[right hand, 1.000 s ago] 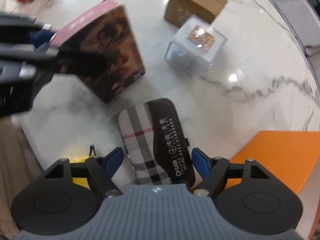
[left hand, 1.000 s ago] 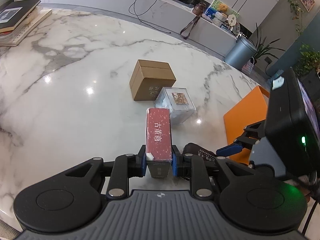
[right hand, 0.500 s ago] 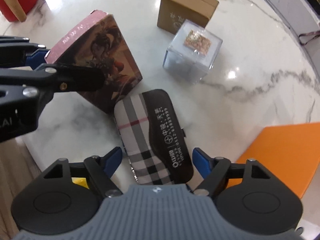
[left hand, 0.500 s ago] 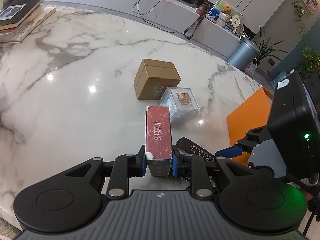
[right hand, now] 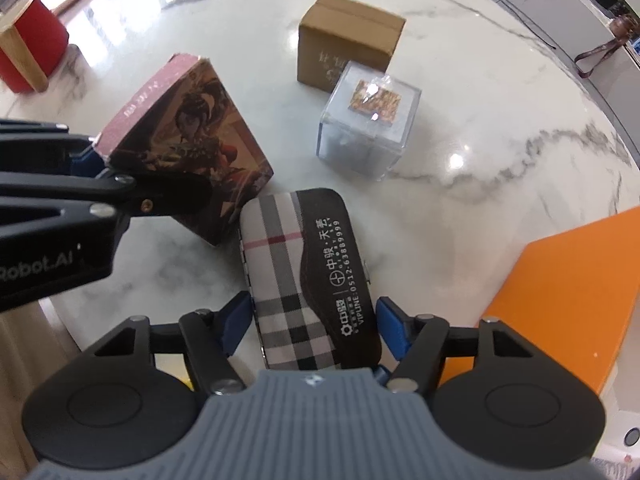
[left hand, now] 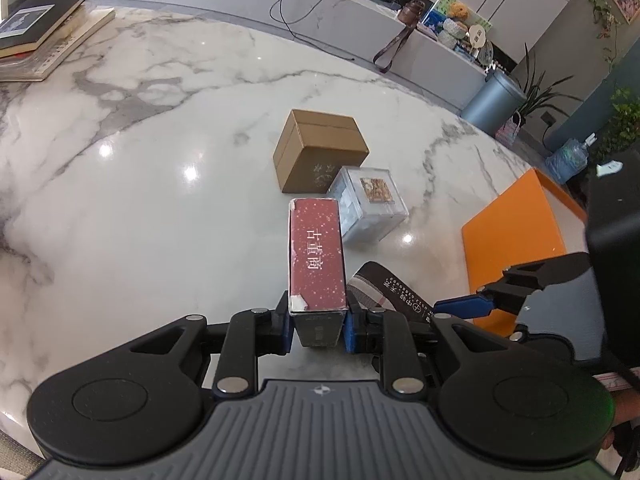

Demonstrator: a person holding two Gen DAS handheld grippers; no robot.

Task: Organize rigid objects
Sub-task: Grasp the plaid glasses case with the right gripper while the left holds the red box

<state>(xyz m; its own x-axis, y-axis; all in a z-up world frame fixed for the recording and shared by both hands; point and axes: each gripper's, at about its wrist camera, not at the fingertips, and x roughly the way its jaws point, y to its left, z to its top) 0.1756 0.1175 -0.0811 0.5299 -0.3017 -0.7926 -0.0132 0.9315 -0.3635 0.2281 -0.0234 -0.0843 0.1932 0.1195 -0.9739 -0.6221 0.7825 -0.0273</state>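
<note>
Red card box (left hand: 317, 256): clamped upright in left gripper (left hand: 317, 324), standing on marble table (left hand: 140, 200). Plaid case (right hand: 308, 276): flat, just beside the box, between right gripper (right hand: 314, 320) jaws, which have just been closing; contact unclear. Clear cube (right hand: 370, 118) and brown carton (right hand: 348, 40): beyond the box.

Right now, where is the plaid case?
In the right wrist view the plaid case lies flat on the marble table, between the right gripper jaws, beside the red box and left of the orange board.
</note>
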